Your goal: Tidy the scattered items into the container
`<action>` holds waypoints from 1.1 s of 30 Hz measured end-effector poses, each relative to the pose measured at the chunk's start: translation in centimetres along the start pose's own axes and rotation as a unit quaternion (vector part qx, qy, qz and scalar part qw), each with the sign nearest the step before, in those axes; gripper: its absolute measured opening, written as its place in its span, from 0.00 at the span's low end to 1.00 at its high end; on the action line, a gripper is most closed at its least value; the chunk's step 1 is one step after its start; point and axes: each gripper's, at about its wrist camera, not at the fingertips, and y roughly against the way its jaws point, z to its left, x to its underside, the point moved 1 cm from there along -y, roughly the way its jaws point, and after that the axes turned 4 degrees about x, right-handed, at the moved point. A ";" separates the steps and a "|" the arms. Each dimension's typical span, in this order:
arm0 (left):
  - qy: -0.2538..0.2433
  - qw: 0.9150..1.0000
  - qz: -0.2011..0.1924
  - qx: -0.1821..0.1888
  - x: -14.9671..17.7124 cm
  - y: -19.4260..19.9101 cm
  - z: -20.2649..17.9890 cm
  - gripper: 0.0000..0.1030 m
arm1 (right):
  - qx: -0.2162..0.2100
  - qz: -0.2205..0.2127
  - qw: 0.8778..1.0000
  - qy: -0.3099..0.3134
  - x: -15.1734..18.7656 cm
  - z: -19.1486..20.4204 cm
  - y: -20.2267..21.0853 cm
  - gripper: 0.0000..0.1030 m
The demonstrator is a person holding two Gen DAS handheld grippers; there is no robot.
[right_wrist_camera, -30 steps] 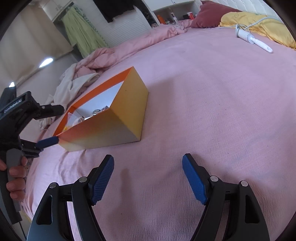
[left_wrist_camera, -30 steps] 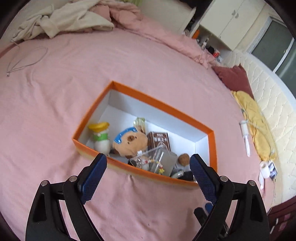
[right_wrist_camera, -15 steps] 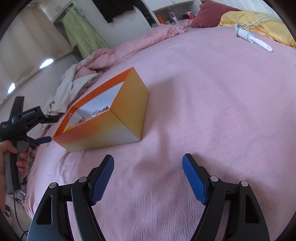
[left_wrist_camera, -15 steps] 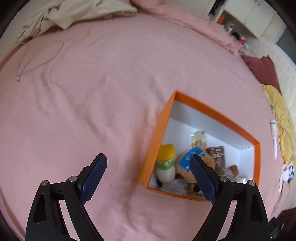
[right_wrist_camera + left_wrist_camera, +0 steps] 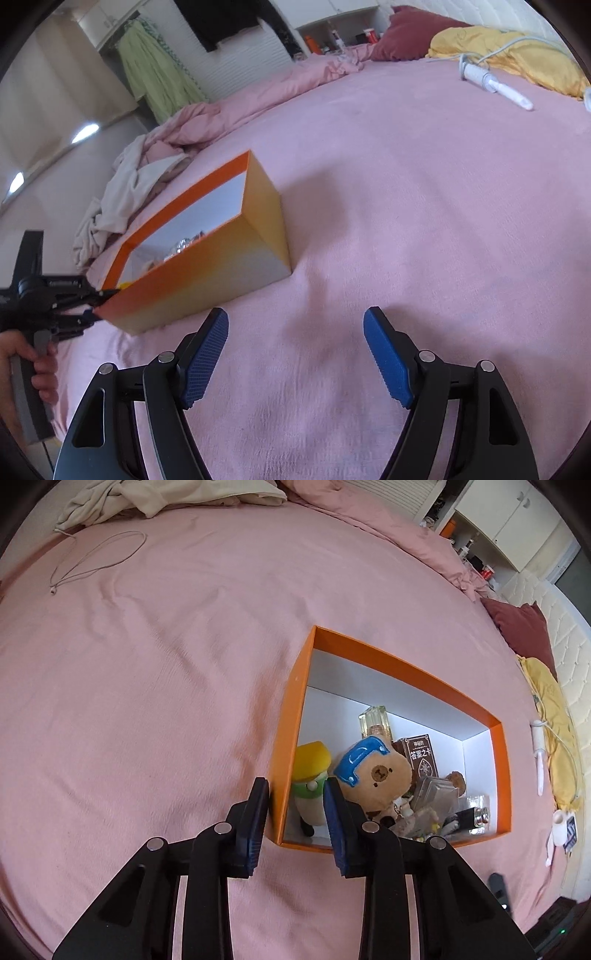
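Pink bed [image 5: 155, 686], orange box [image 5: 291, 701] on it, left tongs [image 5: 295, 812] clamped on its wall, right tongs [image 5: 295, 354] spread wide, empty, white cupboards [image 5: 509, 520] behind

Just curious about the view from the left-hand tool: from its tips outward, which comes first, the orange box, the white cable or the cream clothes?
1. Orange box: its wall sits between the left gripper tips.
2. White cable: far left.
3. Cream clothes: top edge.
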 end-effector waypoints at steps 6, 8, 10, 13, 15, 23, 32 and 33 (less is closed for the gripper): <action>0.012 1.000 0.002 0.010 0.2 -1.7 -0.5 0.31 | -0.005 -0.009 1.000 -0.002 -8.6 1.4 1.0 0.74; 0.013 1.000 0.001 0.009 0.1 -2.1 -1.2 0.31 | 0.022 0.032 0.999 0.029 -9.2 2.9 -1.7 0.74; 0.013 1.000 0.000 0.011 0.1 -2.1 -1.1 0.31 | 0.049 0.073 0.994 0.060 -9.8 4.3 -4.4 0.74; 0.017 1.000 0.004 0.020 -0.2 -2.6 -1.2 0.32 | 0.089 0.133 0.981 0.106 -10.7 6.5 -8.5 0.70; 0.026 0.999 0.006 0.030 -0.3 -2.7 -0.9 0.33 | 0.098 0.184 0.973 0.098 -9.6 6.1 -11.3 0.16; 0.002 1.000 -0.006 -0.010 0.4 -0.9 -2.4 0.28 | 0.098 0.175 0.973 0.114 -9.0 5.6 -9.8 0.08; -0.021 0.999 -0.004 -0.024 4.0 2.6 -4.3 0.27 | 0.084 0.127 0.983 0.106 -9.5 4.3 -3.6 0.08; -0.022 0.999 -0.004 -0.024 4.4 3.0 -4.4 0.27 | 0.083 0.120 0.983 0.109 -9.5 4.3 -2.6 0.09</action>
